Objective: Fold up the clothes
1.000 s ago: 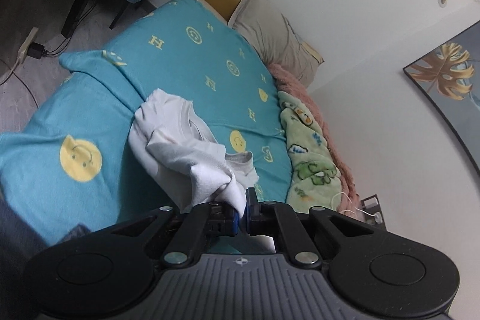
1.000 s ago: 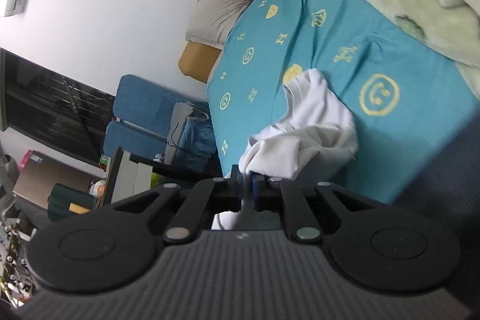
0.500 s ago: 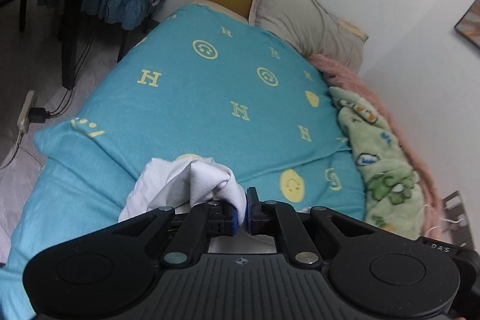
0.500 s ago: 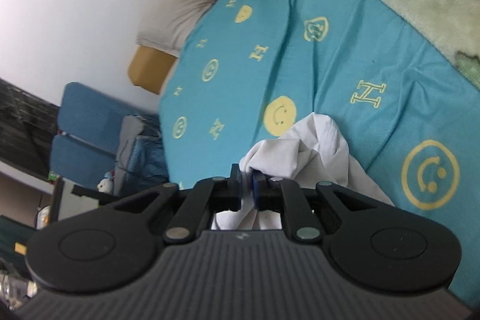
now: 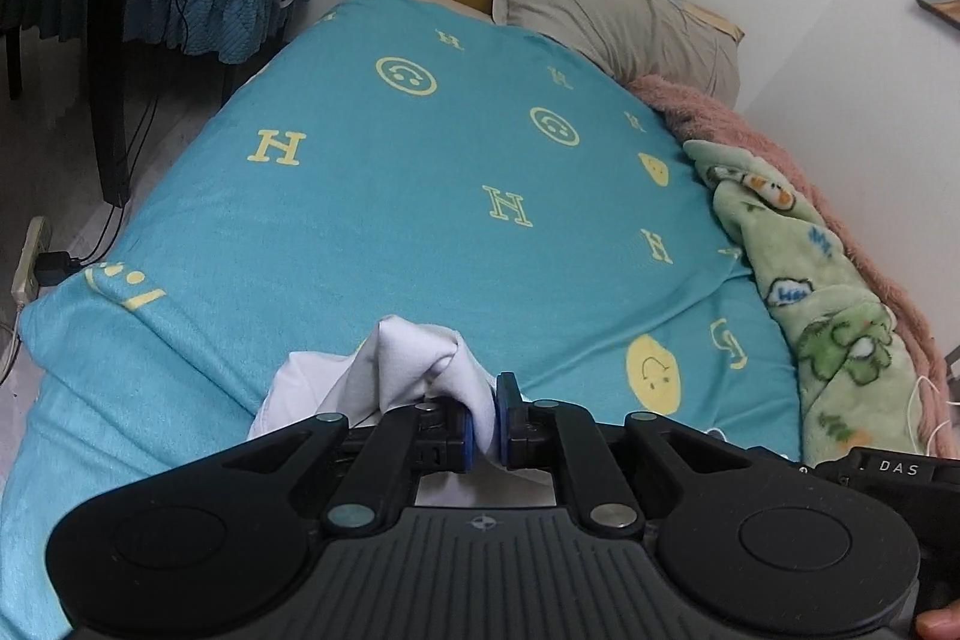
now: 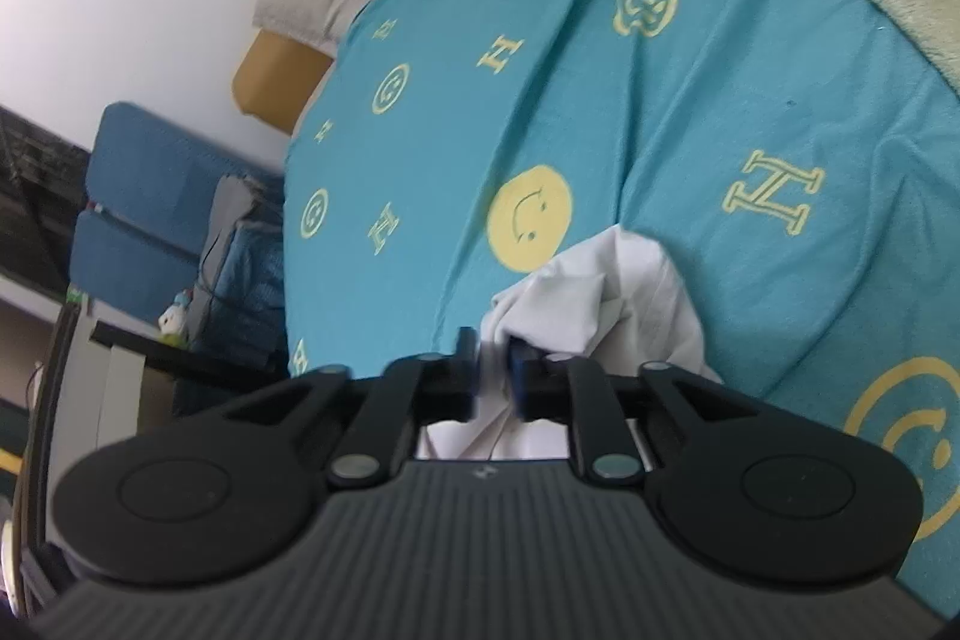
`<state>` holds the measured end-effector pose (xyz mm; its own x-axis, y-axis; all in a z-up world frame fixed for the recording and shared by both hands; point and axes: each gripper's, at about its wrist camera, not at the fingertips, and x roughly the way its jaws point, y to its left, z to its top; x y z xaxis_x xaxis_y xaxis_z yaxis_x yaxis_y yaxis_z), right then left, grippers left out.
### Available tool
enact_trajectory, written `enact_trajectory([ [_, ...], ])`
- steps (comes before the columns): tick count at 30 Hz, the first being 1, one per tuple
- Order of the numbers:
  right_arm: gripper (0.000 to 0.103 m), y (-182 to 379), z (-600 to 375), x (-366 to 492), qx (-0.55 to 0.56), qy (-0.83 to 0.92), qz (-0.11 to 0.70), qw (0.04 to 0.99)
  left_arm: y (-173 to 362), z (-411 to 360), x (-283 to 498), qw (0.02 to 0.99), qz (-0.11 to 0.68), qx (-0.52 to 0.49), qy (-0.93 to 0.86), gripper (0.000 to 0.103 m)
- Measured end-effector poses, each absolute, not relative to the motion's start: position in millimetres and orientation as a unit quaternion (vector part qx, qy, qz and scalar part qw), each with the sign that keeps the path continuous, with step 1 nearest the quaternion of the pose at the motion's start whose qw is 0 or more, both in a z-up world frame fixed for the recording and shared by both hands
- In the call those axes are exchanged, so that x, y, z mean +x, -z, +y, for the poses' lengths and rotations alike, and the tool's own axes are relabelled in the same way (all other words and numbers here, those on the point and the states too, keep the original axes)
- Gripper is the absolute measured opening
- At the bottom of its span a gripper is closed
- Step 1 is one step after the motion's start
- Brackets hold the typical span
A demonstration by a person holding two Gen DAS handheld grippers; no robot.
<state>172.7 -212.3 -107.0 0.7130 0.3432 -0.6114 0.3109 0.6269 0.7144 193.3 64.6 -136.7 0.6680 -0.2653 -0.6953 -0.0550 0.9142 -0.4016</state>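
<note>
With both claws opening, left claw [image 5: 483, 415] and right claw [image 6: 493, 376], around the crumpled white cotton garment [image 5: 414, 370], release it flat onto the turquoise patterned bed [image 5: 390, 220].

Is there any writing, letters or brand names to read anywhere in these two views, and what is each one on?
"DAS": white letters on a black device at the right edge of the left view.
"H": yellow serif letters repeated across the turquoise bed cover, among yellow smiley faces.
Other yellow signs on the cover, one near the green blanket, are too distorted to read.
No other readable text.
</note>
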Motion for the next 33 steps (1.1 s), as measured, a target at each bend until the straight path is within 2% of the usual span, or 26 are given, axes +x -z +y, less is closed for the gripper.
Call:
enact_trajectory([
  [1,0.063,105.8,-210.7,171.2,0.431,-0.017,0.379,0.819,136.3,64.5,192.2,0.89,0.405,-0.198,0.065,0.015],
  [2,0.077,102.2,-207.7,166.3,0.434,-0.031,0.372,0.82,135.5,64.3,190.9,0.89,0.406,-0.196,0.072,0.025],
  [3,0.085,98.5,-204.5,161.4,0.435,-0.044,0.366,0.821,134.1,64.5,188.3,0.89,0.405,-0.195,0.08,0.041],
  [4,0.084,93.4,-200.2,155.8,0.428,-0.055,0.361,0.827,132.0,65.1,184.0,0.892,0.399,-0.195,0.085,0.048],
  [6,0.084,84.7,-192.0,145.6,0.407,-0.07,0.353,0.84,126.7,66.1,174.8,0.901,0.383,-0.188,0.081,0.074],
  [8,0.084,77.2,-184.0,136.6,0.38,-0.079,0.348,0.853,120.9,65.7,167.8,0.909,0.37,-0.173,0.08,0.082],
  [9,0.084,75.5,-180.3,134.3,0.365,-0.081,0.348,0.86,118.6,64.9,165.6,0.913,0.365,-0.163,0.081,0.082],
  [11,0.077,74.2,-174.4,134.3,0.333,-0.079,0.351,0.872,116.8,60.7,165.0,0.918,0.365,-0.136,0.079,0.082],
  [12,0.07,75.7,-171.5,137.6,0.315,-0.075,0.356,0.877,117.9,57.1,166.3,0.919,0.365,-0.122,0.08,0.082],
  [15,0.066,84.3,-163.6,153.8,0.262,-0.068,0.373,0.887,127.0,44.2,173.7,0.922,0.369,-0.081,0.087,0.082],
  [18,0.046,99.6,-154.3,177.1,0.204,-0.044,0.389,0.897,146.3,32.8,184.7,0.92,0.379,-0.045,0.088,0.082],
  [24,0.045,130.7,-151.4,202.2,0.17,-0.04,0.402,0.899,186.6,31.7,202.5,0.908,0.412,-0.019,0.071,0.08],
  [33,0.046,111.9,-146.6,182.3,0.16,-0.036,0.391,0.906,168.2,27.1,174.6,0.916,0.39,-0.011,0.091,0.08],
])
